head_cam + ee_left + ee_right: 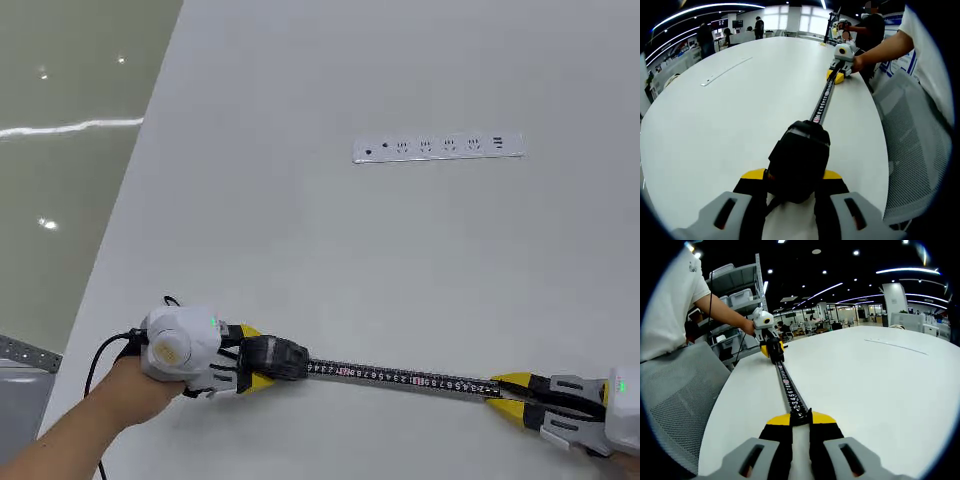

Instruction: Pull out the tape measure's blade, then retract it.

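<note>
The left hand-held gripper (pixel 255 368) is held low over the tabletop (pixel 350 250), its jaws clamped on the black tape measure case (pixel 280 358). It is grasped from behind by a hand (pixel 135 385), with the forearm reaching in from the lower left corner of the head view. The blade (pixel 400 377) is drawn out straight ahead of that gripper, along the tabletop, to the right hand-held gripper (pixel 508 387), whose jaws are pinched on the blade's tip. The two grippers are pointed at each other, well apart. A power strip (pixel 438 147) lies well beyond both.
</note>
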Demonstrator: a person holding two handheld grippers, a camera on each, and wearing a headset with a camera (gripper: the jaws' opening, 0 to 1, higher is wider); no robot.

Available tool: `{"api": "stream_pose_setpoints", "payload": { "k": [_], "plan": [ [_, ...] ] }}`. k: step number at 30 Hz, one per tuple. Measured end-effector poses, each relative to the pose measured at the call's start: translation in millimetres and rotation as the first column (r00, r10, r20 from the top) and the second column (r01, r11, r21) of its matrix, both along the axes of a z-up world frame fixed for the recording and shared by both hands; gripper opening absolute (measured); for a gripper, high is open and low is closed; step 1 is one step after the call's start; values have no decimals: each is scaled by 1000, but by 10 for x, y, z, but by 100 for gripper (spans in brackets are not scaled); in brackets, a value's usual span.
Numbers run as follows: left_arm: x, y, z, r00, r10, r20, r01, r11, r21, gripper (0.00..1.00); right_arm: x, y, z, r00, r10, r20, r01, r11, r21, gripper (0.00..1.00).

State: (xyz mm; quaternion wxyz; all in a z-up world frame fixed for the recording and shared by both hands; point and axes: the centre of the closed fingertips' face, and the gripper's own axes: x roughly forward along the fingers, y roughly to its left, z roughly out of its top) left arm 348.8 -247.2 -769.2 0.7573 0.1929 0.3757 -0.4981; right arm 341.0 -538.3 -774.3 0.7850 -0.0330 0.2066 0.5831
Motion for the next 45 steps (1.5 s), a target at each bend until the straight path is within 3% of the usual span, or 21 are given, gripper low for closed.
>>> {"api": "stream_pose_setpoints", "payload": {
  "k": [9,27,33,34,38,40,42,45],
  "plan": [
    [-4,1,1,1000,0,0,0,1000,6,32,-10,-95,0,1000,-10,-5,10,1000,1,9],
    [-11,-8,3,1000,-3,2,3,1000,3,33,-22,-70,5,1000,-2,-15,2,1000,1,12],
    [-7,-15,10,1000,-4,8,4,1000,2,34,-23,-62,7,999,-7,-34,8,1000,11,14],
    [-9,-18,11,1000,-5,12,5,1000,6,35,-28,-50,10,998,-18,-55,19,1000,18,14],
    [6,-15,10,1000,13,9,-13,1000,3,36,-27,-38,15,999,-12,-45,13,1000,15,15],
    [12,-17,3,1000,28,2,-28,1000,0,40,-35,-35,9,999,-9,-46,9,1000,17,16],
    [27,-29,11,999,37,12,-37,999,-5,51,-44,-21,25,999,-6,-47,7,1000,18,17],
    [17,-30,60,999,36,13,-36,999,-12,44,-49,-18,26,999,-9,-52,10,1000,22,19]
  ]
}}
